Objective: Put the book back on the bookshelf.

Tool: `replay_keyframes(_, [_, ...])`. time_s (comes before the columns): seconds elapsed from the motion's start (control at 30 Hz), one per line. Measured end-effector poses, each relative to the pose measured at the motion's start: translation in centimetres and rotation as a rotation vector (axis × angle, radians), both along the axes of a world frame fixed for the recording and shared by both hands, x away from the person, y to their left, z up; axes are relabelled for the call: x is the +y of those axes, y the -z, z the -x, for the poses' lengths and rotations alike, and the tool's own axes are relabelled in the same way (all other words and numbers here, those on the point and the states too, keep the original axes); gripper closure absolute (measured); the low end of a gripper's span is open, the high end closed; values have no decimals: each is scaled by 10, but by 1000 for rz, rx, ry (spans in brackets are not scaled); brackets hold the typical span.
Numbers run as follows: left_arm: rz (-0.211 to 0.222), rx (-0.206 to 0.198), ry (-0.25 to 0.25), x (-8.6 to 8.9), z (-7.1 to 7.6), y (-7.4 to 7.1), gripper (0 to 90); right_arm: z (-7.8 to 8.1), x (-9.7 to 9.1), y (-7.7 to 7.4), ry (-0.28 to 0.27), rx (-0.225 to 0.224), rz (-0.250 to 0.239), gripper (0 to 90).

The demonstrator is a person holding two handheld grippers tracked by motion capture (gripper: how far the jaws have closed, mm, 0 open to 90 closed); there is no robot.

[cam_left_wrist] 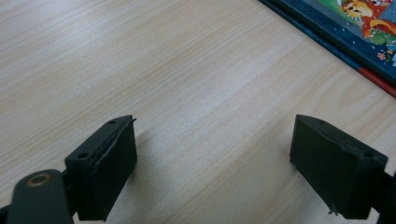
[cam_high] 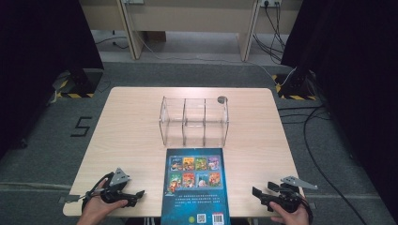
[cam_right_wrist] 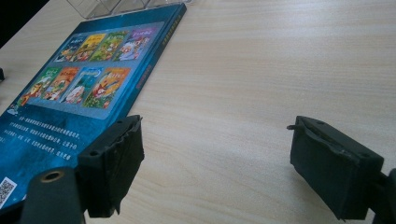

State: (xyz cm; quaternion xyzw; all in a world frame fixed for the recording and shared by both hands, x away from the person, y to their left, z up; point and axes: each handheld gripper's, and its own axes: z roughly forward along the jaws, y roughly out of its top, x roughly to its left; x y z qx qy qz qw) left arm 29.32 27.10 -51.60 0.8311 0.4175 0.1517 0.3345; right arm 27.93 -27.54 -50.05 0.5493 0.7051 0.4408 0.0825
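A dark blue book (cam_high: 195, 185) lies flat, back cover up, at the front middle of the wooden table (cam_high: 131, 122). Behind it stands a clear acrylic rack (cam_high: 194, 121) with three slots. My left gripper (cam_high: 136, 196) rests low near the table's front left, jaws wide apart over bare wood, a hand's width left of the book. My right gripper (cam_high: 256, 193) sits at the front right, open too, pointing toward the book's right edge. In the left gripper view the book's corner (cam_left_wrist: 355, 28) lies beyond my gripper (cam_left_wrist: 212, 163). In the right gripper view the book (cam_right_wrist: 84, 88) lies left of my gripper (cam_right_wrist: 215, 163).
A small round grey cap (cam_high: 222, 99) sits in the tabletop behind the rack. Cables (cam_high: 319, 140) trail on the floor to the right, and black stands with striped bases (cam_high: 75, 84) flank the table. Bare wood lies on both sides of the book.
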Motion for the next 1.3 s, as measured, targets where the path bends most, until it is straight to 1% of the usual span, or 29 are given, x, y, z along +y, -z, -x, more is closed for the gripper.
replay_keyframes(0.2, [6,6,-2,0,-1,-1,141,-1,1,1,-3,5,-11,188])
replay_keyframes(0.27, [45,24,-10,-1,-1,-1,145,0,2,1,-5,14,-22,193])
replay_keyframes(0.37, [137,72,-11,-3,-1,-3,158,0,4,1,-6,24,-28,197])
replay_keyframes(0.4, [164,87,-8,-5,0,-4,178,-1,4,2,-15,14,-20,199])
replay_keyframes(0.43, [180,96,-5,-6,1,-4,208,-1,5,2,-18,19,-21,200])
replay_keyframes(0.53, [213,115,9,-11,3,-5,248,-1,6,2,-25,22,-24,204])
replay_keyframes(0.63, [241,130,24,-17,5,-5,272,-1,7,3,-20,34,-42,207])
replay_keyframes(0.67, [242,131,31,-19,6,-5,295,-2,7,3,-25,26,-47,210])
replay_keyframes(0.7, [245,131,39,-22,7,-6,295,-2,7,3,-25,26,-47,210])
replay_keyframes(0.73, [267,141,51,-26,9,-6,314,-3,8,4,-30,23,-47,214])
replay_keyframes(0.77, [267,141,51,-26,9,-6,317,-3,8,4,-30,23,-47,214])
replay_keyframes(0.8, [282,149,58,-29,9,-7,317,-3,9,4,-30,28,-53,214])
replay_keyframes(0.9, [286,159,77,-38,11,-6,332,-5,11,4,-31,25,-59,218])
replay_keyframes(0.93, [286,162,84,-41,12,-6,333,-4,13,4,-24,45,-71,218])
replay_keyframes(0.97, [285,162,87,-43,13,-7,333,-6,14,5,-34,34,-65,218])
replay_keyframes(1.0, [283,162,95,-47,14,-7,333,-6,15,4,-31,44,-71,219])
replay_keyframes(1.03, [286,164,99,-48,14,-7,333,-7,16,5,-41,31,-61,220])
replay_keyframes(1.1, [284,170,109,-54,14,-7,332,-8,19,5,-47,32,-60,222])
replay_keyframes(1.17, [283,173,109,-57,14,-6,330,-8,20,5,-45,38,-67,223])
replay_keyframes(1.2, [280,174,107,-58,15,-6,330,-8,20,5,-51,32,-62,223])
replay_keyframes(1.23, [274,173,110,-59,15,-5,329,-9,22,5,-52,40,-72,224])
replay_keyframes(1.27, [272,170,109,-61,15,-5,328,-9,23,5,-56,36,-68,225])
replay_keyframes(1.3, [270,169,112,-62,15,-5,328,-9,25,5,-56,46,-75,226])
